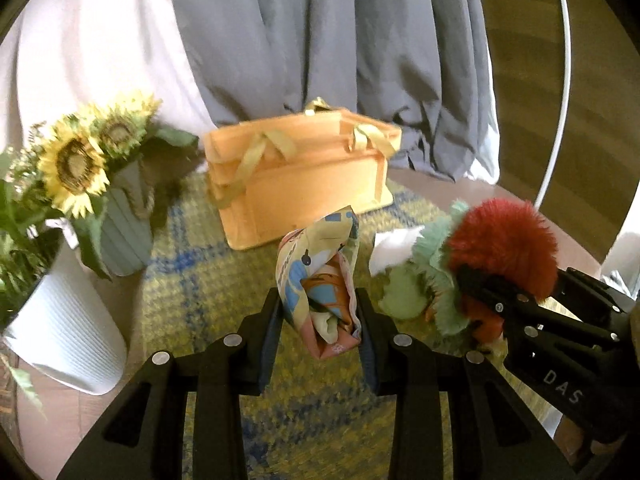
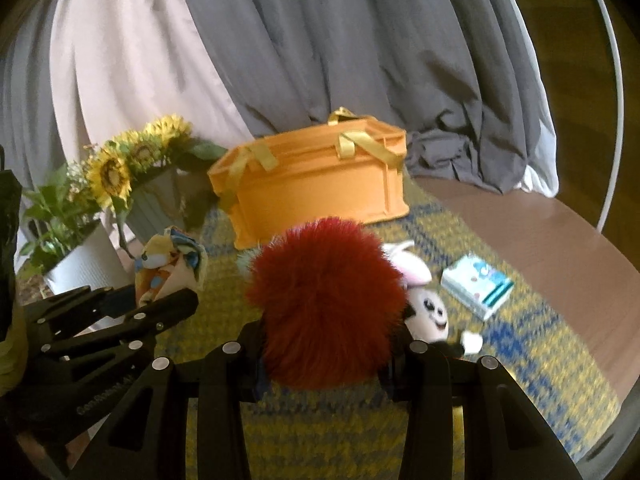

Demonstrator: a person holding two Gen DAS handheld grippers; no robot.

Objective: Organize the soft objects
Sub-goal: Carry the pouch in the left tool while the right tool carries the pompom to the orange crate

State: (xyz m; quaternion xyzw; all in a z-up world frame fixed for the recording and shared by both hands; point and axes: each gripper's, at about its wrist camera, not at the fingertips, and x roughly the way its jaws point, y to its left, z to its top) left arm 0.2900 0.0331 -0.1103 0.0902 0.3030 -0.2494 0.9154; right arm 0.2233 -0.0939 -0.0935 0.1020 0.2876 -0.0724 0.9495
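The folded cloth (image 1: 320,280), printed in yellow, blue and orange, stood upright between the jaws of the left gripper (image 1: 320,320). Both pads pressed its lower half, so the jaws were closed on it, and its top rose clear above the fingertips. From the right wrist the same cloth (image 2: 168,272) showed bunched at the tip of the left gripper (image 2: 160,300), off the rug.

The red pompom (image 2: 324,304) filled the space between the jaws of the right gripper (image 2: 328,360), its fur spilling over both fingers and hiding the pads; the jaws were clamped on it. From the left wrist the pompom (image 1: 504,244) sat at the tip of the right gripper (image 1: 480,292), with green frayed fabric (image 1: 436,264) and a white scrap (image 1: 392,248) hanging beside it.

Just right of the pompom a pink plush (image 2: 428,312) lay on the rug (image 2: 520,380), and farther right a tissue pack (image 2: 478,284) lay flat, apart from it.

Beyond both held things stood the orange box (image 1: 304,184), with yellow ribbon handles (image 1: 256,156), on the yellow and blue rug (image 1: 192,288). Left of the box were a grey vase (image 1: 124,236) of sunflowers (image 1: 74,168) and a white pot (image 1: 68,336). Grey curtains (image 1: 320,48) hung behind.
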